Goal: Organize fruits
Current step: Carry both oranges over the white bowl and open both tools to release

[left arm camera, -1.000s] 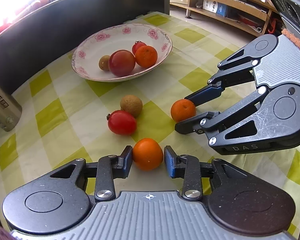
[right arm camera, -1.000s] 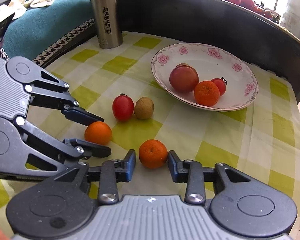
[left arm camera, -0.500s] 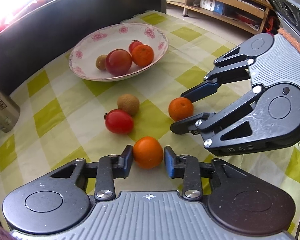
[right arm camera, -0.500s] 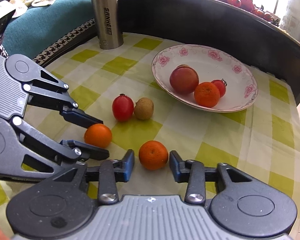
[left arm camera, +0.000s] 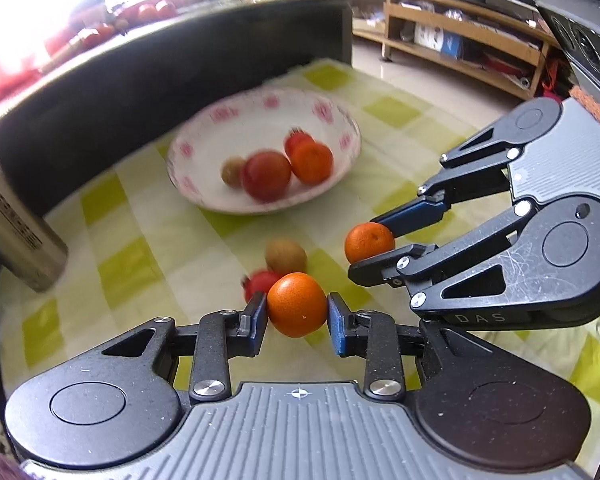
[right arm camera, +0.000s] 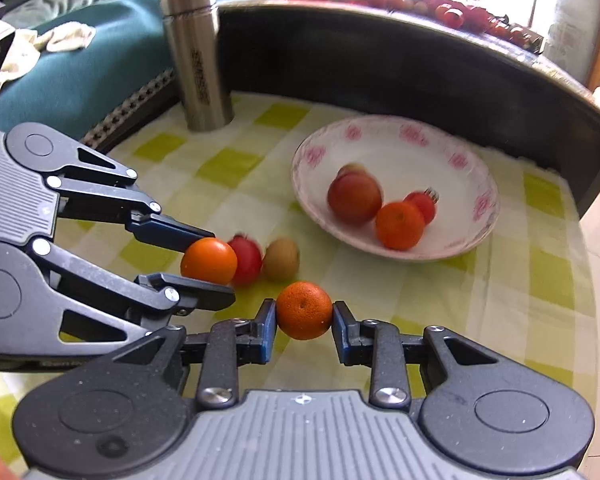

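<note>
Tangerines sit pinched between both claws' pads: left claw (left arm camera: 297,317) grips one, right claw (right arm camera: 304,323) another.

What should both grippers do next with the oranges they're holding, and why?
Probably carry both toward the bowl. The left gripper and right gripper each have jaws shut on an orange, apparently lifted off the cloth, and the bowl already holds fruit.

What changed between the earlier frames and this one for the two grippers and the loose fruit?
Both jaws closed: the left gripper now clamps one orange, the right gripper the other orange. Both oranges appear lifted off the checked cloth. The tomato and kiwi stay on the cloth, and the bowl keeps its four fruits.
</note>
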Tool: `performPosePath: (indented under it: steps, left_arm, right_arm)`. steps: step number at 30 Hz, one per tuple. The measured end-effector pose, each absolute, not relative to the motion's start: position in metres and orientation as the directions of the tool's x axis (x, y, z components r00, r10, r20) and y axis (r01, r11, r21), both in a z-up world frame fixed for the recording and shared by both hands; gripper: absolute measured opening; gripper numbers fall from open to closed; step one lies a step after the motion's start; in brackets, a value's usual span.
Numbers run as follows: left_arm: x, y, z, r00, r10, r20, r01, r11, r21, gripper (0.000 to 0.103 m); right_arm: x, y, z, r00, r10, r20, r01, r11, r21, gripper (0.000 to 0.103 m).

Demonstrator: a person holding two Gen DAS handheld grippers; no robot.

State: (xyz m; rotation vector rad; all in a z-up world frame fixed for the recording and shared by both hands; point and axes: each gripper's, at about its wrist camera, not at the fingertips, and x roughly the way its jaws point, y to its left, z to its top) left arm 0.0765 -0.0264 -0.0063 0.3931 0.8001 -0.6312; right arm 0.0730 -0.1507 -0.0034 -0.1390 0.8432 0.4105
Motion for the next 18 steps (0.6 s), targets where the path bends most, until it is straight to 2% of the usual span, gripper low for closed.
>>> performPosePath:
  steps: [18]
  left_arm:
    - [0.122,-0.050,0.031,0.671,-0.365,-0.645,0.565,0.815,0.126,0.039]
  right_arm:
    - [0.123,-0.179,0.032,0.721,0.185,-0.668,-0.213,0.976,0.040,0.035]
